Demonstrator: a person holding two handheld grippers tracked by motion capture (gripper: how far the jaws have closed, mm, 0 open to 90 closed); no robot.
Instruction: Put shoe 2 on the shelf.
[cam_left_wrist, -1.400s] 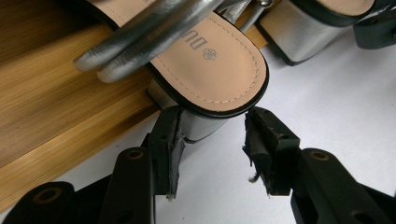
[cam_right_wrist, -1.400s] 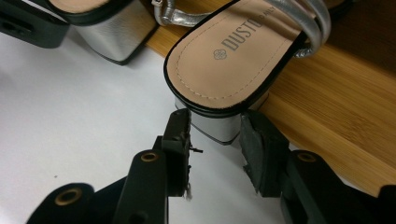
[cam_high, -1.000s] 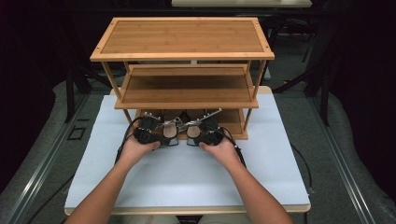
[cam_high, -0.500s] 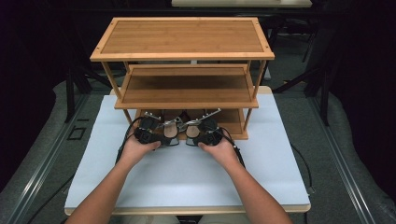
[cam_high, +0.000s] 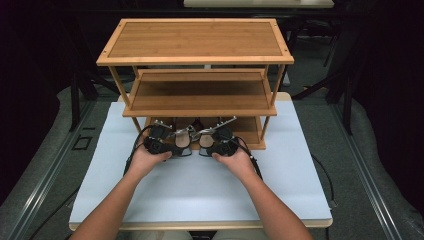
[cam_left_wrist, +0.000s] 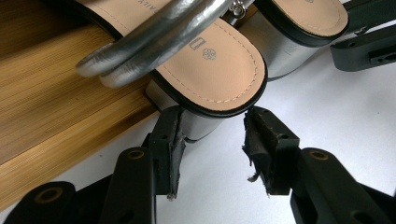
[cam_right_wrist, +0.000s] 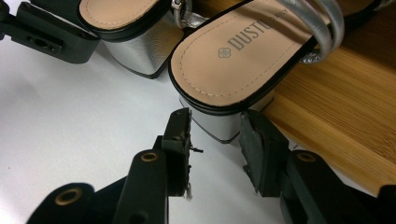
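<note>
At the rack's bottom shelf, each gripper clamps one sandal's silver heel, steadying the pair for sliding in.

Bare forearms, no sleeves in high view. Left gripper and right gripper: black bodies, black cables looping off behind each. Jaws matte black, flat linked bars, brass-ringed pivot holes. Dark rubber pads worn, frayed at edges, bits peeling loose. Same wear on right pads.
</note>
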